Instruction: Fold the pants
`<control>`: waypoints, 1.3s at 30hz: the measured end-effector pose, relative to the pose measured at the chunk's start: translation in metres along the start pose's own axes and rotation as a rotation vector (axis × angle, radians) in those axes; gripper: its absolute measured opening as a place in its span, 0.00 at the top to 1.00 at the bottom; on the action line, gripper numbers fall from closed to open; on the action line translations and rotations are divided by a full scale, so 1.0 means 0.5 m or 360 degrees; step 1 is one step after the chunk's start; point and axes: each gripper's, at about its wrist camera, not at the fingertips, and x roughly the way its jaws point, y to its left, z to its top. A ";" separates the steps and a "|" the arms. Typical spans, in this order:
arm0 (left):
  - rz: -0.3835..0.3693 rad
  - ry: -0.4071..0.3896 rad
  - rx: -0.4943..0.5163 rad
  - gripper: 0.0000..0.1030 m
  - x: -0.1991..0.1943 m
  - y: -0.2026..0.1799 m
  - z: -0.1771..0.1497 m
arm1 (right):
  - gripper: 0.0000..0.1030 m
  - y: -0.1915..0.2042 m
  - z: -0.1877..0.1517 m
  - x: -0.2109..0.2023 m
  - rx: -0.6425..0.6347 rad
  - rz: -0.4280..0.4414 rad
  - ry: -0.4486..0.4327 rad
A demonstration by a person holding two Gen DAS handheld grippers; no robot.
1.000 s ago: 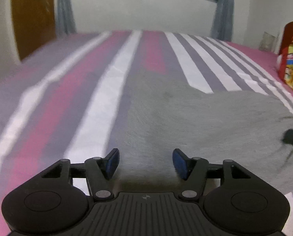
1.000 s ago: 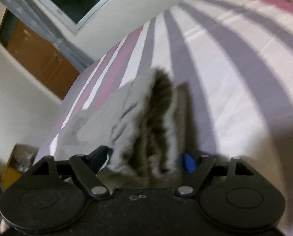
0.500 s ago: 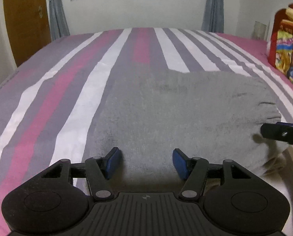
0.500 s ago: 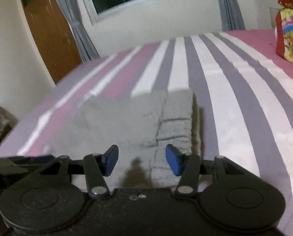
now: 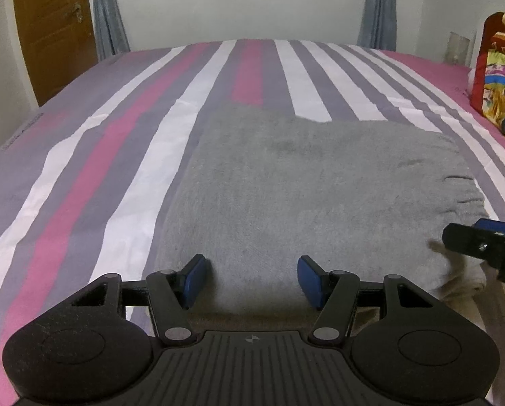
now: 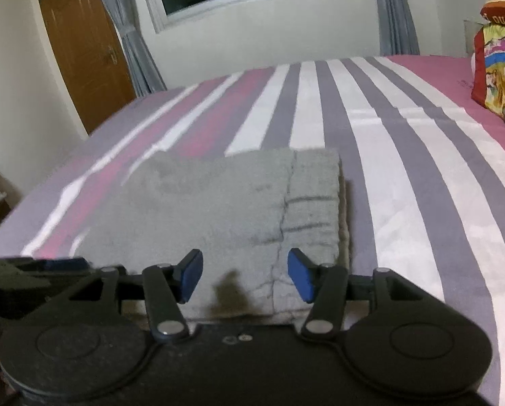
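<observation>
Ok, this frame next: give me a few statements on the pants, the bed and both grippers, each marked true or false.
1. The grey pants lie folded flat on the striped bed. True.
2. The right gripper is clamped on the pants. False: its jaws stand apart, with no fabric pinched between them.
3. The left gripper is open. True.
4. The ribbed waistband hangs off the bed edge. False: it lies on the folded stack.

Left gripper (image 5: pixel 250 282): jaws parted, nothing between the blue pads (image 5: pixel 194 280), pointed forward and down. Right gripper (image 6: pixel 244 279): also angled down, jaws apart after a slight reopening just now, nothing clamped. Right gripper's tip shows at the left camera's right edge.
</observation>
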 end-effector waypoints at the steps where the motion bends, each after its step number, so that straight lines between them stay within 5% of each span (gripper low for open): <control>1: 0.0009 0.0005 0.0002 0.42 -0.003 -0.001 -0.001 | 0.46 0.000 0.002 0.001 0.0005 -0.0003 0.0005; 8: 0.0023 -0.0009 -0.0015 0.42 -0.055 0.008 0.003 | 0.35 0.017 0.017 -0.055 0.0055 0.0038 -0.0047; 15: 0.0045 0.0029 -0.0001 0.42 -0.110 0.005 -0.016 | 0.34 0.015 -0.024 -0.082 0.0113 0.0019 0.0056; 19: 0.0048 0.0009 0.0034 0.41 -0.172 0.003 -0.032 | 0.14 0.021 -0.033 -0.146 0.0145 0.0067 0.0025; 21: 0.0047 -0.0023 0.0037 0.19 -0.213 0.004 -0.041 | 0.08 0.025 -0.041 -0.185 0.0143 0.0103 0.0016; 23: 0.0068 -0.0093 0.0041 0.08 -0.259 0.003 -0.054 | 0.02 0.032 -0.050 -0.220 0.0134 0.0115 0.0013; 31: 0.0087 -0.0233 0.0035 0.00 -0.419 0.011 -0.100 | 0.00 0.066 -0.088 -0.347 0.0159 -0.0008 0.0007; 39: 0.0100 -0.0314 -0.0006 0.00 -0.542 0.033 -0.154 | 0.00 0.125 -0.126 -0.479 -0.0051 -0.0095 -0.0231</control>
